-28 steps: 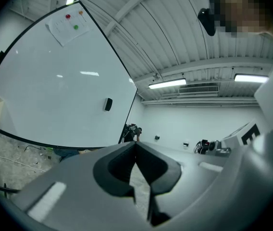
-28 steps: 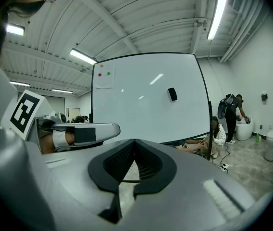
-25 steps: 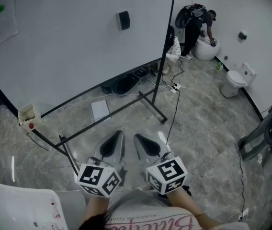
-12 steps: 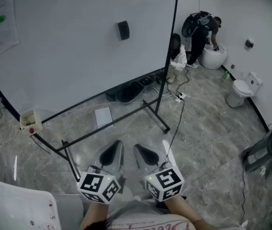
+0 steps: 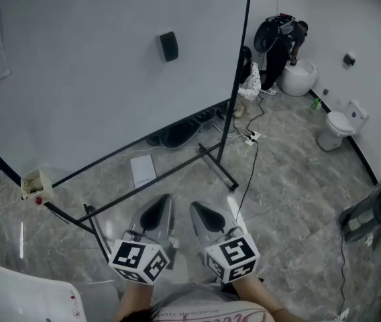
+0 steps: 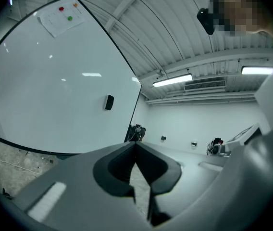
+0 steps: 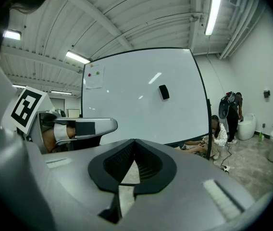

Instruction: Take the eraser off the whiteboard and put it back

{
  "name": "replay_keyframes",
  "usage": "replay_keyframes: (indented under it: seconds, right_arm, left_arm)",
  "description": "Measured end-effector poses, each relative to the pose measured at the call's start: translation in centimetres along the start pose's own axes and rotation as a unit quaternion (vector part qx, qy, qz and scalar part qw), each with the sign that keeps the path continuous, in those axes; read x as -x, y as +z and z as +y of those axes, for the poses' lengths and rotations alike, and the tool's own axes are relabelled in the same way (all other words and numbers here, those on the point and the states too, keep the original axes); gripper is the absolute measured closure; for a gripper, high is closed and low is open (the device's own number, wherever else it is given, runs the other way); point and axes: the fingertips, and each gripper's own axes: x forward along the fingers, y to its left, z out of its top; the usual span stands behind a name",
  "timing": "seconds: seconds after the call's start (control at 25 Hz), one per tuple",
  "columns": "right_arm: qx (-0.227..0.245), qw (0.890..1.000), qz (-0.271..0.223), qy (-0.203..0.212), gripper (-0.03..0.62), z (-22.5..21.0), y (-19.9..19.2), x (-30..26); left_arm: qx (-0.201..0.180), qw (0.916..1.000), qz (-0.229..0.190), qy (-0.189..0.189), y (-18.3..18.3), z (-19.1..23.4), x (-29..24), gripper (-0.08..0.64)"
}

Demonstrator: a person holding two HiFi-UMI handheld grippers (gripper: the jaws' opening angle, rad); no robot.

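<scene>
A small black eraser (image 5: 169,46) sticks high on the large whiteboard (image 5: 90,79), near its right edge; it also shows as the eraser (image 6: 108,102) in the left gripper view and the eraser (image 7: 164,92) in the right gripper view. Both grippers are held side by side low in the head view, well short of the board. The left gripper (image 5: 166,200) has its jaws together with nothing between them. So does the right gripper (image 5: 194,206). Each one points level toward the board.
The whiteboard stands on a black wheeled frame (image 5: 210,154) with a small tray (image 5: 33,183) at its lower left. A paper (image 5: 142,170) lies on the marble floor. People (image 5: 281,39) are by white toilets (image 5: 341,123) at the back right. A cable (image 5: 247,166) runs across the floor.
The whole view has shifted: the whiteboard and its frame sit closer and further left in the head view. Both grippers stay side by side and shut.
</scene>
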Motion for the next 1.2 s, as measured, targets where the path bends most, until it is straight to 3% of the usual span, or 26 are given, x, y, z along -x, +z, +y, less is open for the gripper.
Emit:
replay_keyframes:
  seconds: [0.56, 1.0, 1.2]
  right_arm:
    - [0.019, 0.999, -0.031, -0.026, 0.591, -6.4, 5.5, -13.3]
    - [0.05, 0.994, -0.076, -0.065, 0.589, -10.8, 11.6, -20.3]
    - [0.078, 0.99, -0.104, -0.048, 0.512, -11.9, 15.6, -21.8]
  left_arm:
    - [0.005, 0.9992, -0.009, -0.038, 3.6, 8.9, -11.7, 0.56]
    - [0.023, 0.9984, -0.002, -0.051, 4.4, 14.5, -16.4, 0.56]
    - [0.024, 0.998, 0.001, -0.059, 4.5, 14.8, -18.1, 0.56]
